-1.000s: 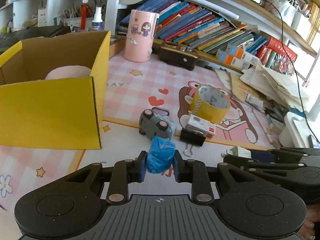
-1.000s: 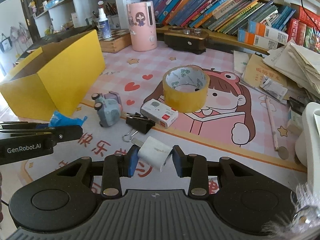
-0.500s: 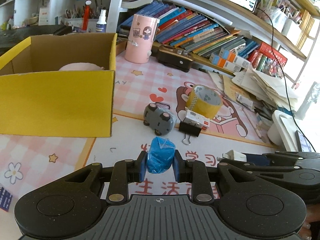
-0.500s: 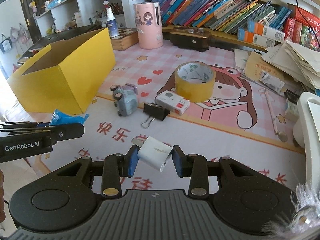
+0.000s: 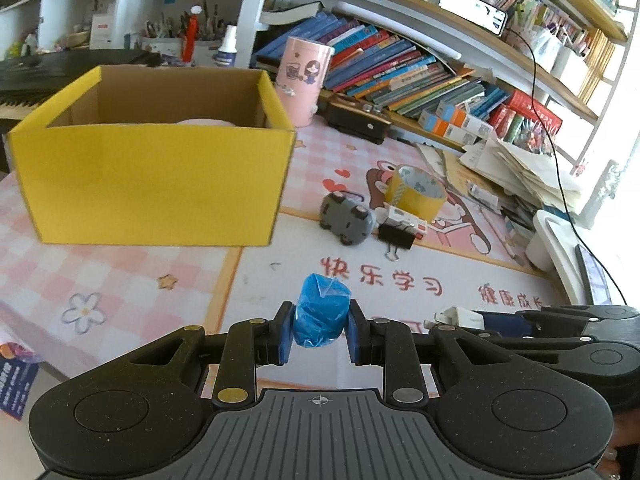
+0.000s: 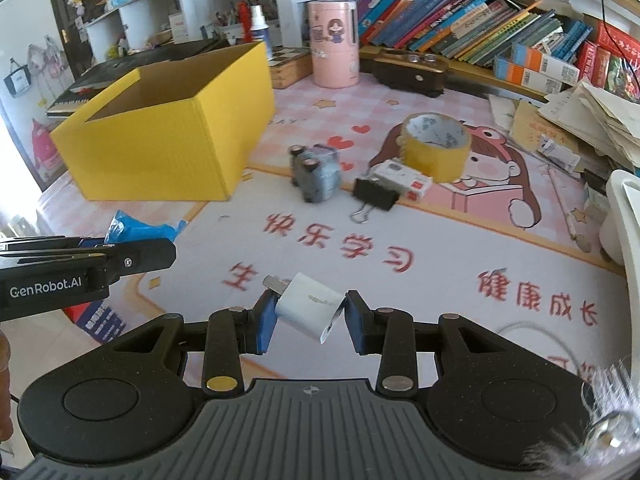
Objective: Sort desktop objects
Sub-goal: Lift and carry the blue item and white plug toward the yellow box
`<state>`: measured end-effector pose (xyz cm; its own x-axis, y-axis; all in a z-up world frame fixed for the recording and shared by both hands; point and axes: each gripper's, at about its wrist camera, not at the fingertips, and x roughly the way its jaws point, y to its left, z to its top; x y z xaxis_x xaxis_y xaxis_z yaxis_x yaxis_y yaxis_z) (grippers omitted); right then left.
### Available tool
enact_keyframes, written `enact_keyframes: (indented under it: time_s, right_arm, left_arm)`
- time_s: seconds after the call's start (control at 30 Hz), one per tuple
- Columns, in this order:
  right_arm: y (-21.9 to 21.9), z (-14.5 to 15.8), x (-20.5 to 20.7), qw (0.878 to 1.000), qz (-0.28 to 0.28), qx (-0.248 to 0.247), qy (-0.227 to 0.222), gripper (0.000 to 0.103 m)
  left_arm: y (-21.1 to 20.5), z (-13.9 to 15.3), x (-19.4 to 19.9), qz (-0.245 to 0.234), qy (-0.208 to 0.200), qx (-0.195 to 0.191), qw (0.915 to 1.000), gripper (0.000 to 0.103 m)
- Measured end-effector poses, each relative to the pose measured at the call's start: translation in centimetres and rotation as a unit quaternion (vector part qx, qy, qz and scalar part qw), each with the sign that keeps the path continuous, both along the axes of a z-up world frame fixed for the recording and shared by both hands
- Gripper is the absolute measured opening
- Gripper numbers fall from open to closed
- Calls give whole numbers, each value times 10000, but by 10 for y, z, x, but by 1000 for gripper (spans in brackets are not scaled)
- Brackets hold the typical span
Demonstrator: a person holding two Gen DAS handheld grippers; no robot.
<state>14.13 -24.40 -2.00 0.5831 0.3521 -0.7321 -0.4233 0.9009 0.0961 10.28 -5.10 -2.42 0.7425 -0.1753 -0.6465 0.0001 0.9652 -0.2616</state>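
My left gripper (image 5: 319,330) is shut on a blue plastic-wrapped roll (image 5: 321,312), held above the mat in front of the open yellow cardboard box (image 5: 156,184). My right gripper (image 6: 310,322) is shut on a white charger plug (image 6: 308,306), tilted, its metal prongs pointing left. In the right wrist view the left gripper (image 6: 80,264) shows at the left with the blue roll (image 6: 136,230) in it. A pale pink thing (image 5: 204,121) lies inside the box. On the mat lie a grey toy car (image 6: 316,172), a black binder clip (image 6: 374,196), a small white box (image 6: 402,180) and a yellow tape roll (image 6: 434,146).
A pink cylinder (image 6: 334,42), a dark case (image 6: 410,68) and slanted books (image 6: 460,12) line the back. Loose papers (image 6: 580,120) pile at the right, beside a white container (image 6: 620,220). The desk's near-left edge (image 5: 24,344) drops off.
Both grippers have drawn back from the toy car and tape, keeping their loads. The yellow box now sits more central in the left wrist view, and the desk's near edge shows.
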Motion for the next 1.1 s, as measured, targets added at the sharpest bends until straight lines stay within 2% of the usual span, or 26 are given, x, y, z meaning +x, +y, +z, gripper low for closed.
enact_keyframes:
  time_s: [0.63,1.1]
  right_arm:
    - [54,1,-75,9998,110,169,-31,34]
    - [90,5,-101,9993,303,180,-159,34]
  left_arm:
    - [48,9,-69,12,-82,151,9999,25]
    - [83,12,-103,230,-236,149,9993,25]
